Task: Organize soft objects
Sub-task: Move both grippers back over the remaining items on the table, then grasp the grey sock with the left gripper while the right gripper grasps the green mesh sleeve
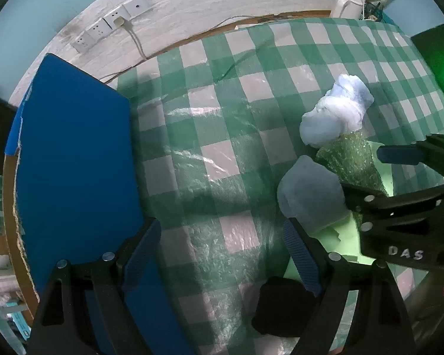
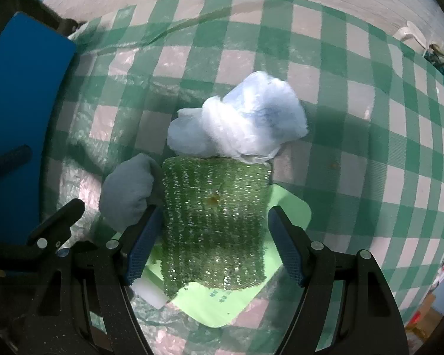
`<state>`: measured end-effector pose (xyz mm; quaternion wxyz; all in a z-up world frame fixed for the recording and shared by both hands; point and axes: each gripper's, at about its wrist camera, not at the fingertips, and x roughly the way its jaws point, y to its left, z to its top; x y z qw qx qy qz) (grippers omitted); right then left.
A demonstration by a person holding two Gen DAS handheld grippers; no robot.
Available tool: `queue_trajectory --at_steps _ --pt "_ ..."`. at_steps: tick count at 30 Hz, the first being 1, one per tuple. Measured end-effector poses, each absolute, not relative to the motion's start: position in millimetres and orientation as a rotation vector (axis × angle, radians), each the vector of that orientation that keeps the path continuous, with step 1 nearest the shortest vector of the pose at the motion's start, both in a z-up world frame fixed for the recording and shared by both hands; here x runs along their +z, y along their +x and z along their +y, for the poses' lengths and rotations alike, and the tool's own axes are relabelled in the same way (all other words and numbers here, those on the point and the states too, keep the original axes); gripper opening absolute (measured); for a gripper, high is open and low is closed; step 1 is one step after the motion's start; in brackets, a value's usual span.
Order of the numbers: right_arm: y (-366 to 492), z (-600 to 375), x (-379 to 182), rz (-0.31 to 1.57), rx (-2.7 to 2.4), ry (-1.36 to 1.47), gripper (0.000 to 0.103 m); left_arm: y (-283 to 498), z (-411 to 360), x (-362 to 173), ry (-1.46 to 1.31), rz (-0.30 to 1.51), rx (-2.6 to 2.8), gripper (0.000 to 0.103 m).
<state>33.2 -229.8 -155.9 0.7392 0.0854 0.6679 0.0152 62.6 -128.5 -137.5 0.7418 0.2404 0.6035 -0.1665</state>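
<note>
Bare checked tablecloth (image 1: 222, 153) is being left open between the fingers of the left gripper (image 1: 222, 254) and ahead of them. Its left side is being bounded by a blue board (image 1: 74, 162); its right is being crowded by a grey cloth (image 1: 310, 195) and the right gripper (image 2: 213, 245). The gap between the right gripper's fingers is being filled by a green scouring pad (image 2: 216, 222), with a crumpled white bag (image 2: 242, 121) blocking the way ahead.

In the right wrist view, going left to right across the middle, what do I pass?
blue board → grey soft pad → green sparkly scrubber → bare checked tablecloth. The crumpled pale plastic bag lies beyond the scrubber, overlapping its far edge, so I leave it out of the order.
</note>
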Motion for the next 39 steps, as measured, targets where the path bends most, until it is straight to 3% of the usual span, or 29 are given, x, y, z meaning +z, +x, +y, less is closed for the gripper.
queue_trajectory --at_steps 7,12,14,16,39 --pt "42.6 -228.1 -165.2 1.476 0.023 0.169 0.075 58.8 -129.7 -141.3 0.552 1.326 -0.373 0.086" --pt "42.1 -237.5 -168.0 1.475 0.022 0.147 0.047 58.5 -131.2 -142.4 0.56 1.328 -0.378 0.086" --pt "38.4 -240.8 -170.3 1.473 0.016 0.135 0.022 57.7 -132.3 -141.9 0.563 1.326 -0.381 0.086" --pt "35.4 -247.7 -169.1 1.472 0.024 0.148 0.018 57.7 -134.9 -141.1 0.564 1.324 -0.383 0.086" --pt "4.5 -323.9 -155.5 1.418 -0.035 0.185 0.017 62.3 -191.2 -152.8 0.548 1.346 -0.438 0.092"
